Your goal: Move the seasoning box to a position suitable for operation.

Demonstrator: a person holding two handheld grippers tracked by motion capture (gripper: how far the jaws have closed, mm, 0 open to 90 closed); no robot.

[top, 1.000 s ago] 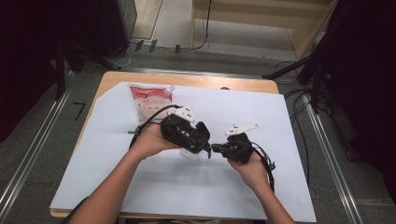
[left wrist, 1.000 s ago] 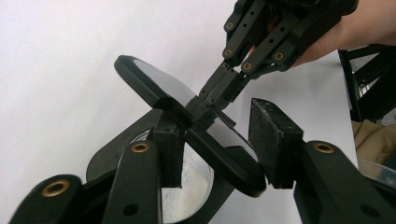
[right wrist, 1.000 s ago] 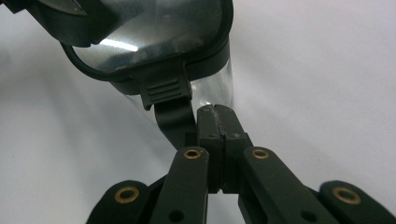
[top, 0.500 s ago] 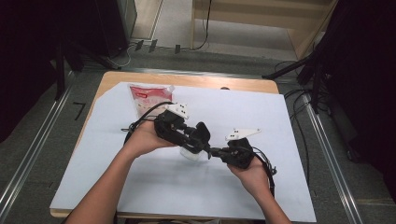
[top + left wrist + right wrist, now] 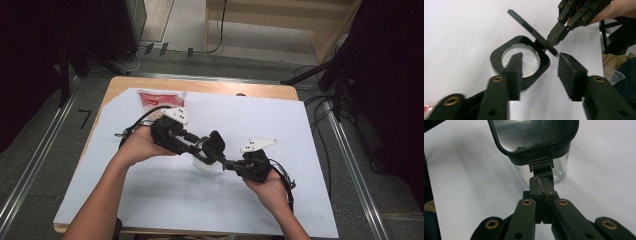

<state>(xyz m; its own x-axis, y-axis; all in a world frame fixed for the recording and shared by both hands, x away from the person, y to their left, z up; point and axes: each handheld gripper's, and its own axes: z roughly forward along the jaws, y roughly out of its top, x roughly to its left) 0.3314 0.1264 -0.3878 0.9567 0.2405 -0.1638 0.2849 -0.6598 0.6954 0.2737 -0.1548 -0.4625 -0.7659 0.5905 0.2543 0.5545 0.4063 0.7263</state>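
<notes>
Jar (image 5: 520,58) of clear plastic with a rounded-square black collar is seen standing on the white sheet (image 5: 310,130) of the counter, between the two grippers. Its flat black hinged lid (image 5: 534,132) is raised, and its tab is clamped by the right gripper (image 5: 541,182). The left gripper (image 5: 540,72) is released, its jaws having just been closing around the collar without pressing it; the pads look rough, like foam.

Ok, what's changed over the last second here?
The left gripper drew back leftward in the high view, fingers open over the container. The right gripper stays shut on the lid, held up; container and red pouch haven't moved.
</notes>
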